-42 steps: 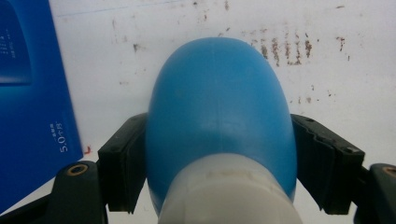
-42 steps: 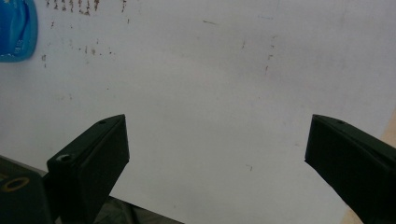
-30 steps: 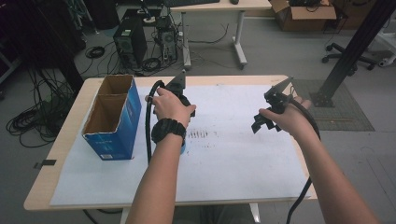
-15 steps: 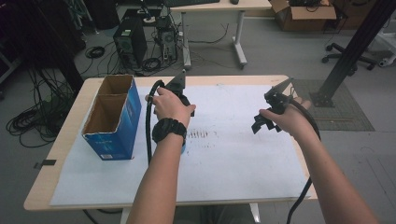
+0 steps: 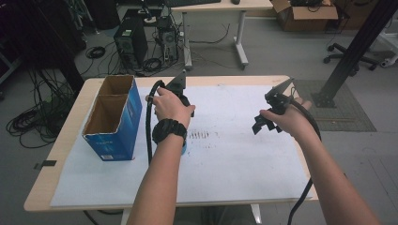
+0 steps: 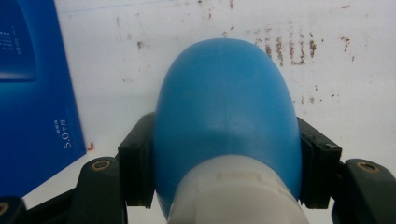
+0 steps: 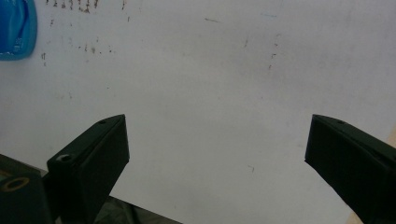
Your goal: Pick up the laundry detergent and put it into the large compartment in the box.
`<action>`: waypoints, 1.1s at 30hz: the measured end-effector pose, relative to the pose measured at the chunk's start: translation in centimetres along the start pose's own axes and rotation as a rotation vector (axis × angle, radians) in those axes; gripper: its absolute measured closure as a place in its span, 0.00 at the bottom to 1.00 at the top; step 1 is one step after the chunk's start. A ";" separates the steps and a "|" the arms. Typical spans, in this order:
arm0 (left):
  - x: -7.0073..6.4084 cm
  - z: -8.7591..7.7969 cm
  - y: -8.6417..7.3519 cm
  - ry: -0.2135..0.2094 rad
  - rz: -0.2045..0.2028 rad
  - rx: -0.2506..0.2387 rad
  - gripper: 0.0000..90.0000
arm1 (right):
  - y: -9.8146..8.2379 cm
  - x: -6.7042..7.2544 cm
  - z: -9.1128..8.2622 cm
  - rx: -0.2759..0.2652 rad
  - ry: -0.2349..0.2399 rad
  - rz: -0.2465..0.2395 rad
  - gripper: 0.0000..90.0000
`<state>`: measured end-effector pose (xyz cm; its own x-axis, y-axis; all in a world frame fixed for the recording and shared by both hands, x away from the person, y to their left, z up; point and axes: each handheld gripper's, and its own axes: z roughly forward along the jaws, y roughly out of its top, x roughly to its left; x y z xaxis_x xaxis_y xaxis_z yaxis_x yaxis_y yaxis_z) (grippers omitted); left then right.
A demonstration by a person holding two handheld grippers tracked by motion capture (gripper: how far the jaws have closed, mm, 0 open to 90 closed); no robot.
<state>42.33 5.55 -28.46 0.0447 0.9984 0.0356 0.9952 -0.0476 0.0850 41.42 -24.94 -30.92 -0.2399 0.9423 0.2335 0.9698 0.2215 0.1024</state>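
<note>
A smooth blue rounded object point(image 6: 226, 102) with a white end sits between the jaws of my left gripper point(image 6: 226, 154), which is shut on it just above the white paper. In the high view the hand covers those jaws; the left gripper's body point(image 5: 174, 90) rises above the hand and a sliver of the blue object point(image 5: 184, 149) peeks out by the wrist. My right gripper point(image 7: 217, 149) is open with nothing in it over bare paper, and it hovers at the table's right point(image 5: 263, 123). The blue object point(image 7: 14, 28) also appears at the top left of the right gripper view.
A tall open blue cardboard box point(image 5: 112, 117) stands at the table's left, close to the left hand, and appears as a blue wall point(image 6: 37, 93) in the left gripper view. White paper point(image 5: 225, 173) with dark smudges point(image 5: 202, 136) covers the wooden table point(image 5: 42, 197).
</note>
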 end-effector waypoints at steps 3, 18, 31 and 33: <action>0.0 0.0 0.0 0.001 0.002 0.003 0.41 | 0.0 0.0 0.0 -0.001 0.001 0.002 0.07; -0.1 -1.2 0.1 -0.013 0.045 0.033 0.41 | -0.2 0.0 -0.8 -0.007 0.001 0.004 0.07; 1.0 -9.3 0.1 -0.005 0.125 -0.012 0.42 | -0.4 0.1 -2.2 -0.018 0.000 0.005 0.07; 1.5 -10.6 0.2 -0.010 0.129 -0.023 0.42 | -0.4 0.1 -2.4 -0.016 -0.001 0.008 0.07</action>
<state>41.68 6.66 -17.83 0.1731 0.9842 0.0378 0.9789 -0.1761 0.1032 40.92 -25.48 -28.61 -0.2322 0.9442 0.2338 0.9708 0.2100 0.1162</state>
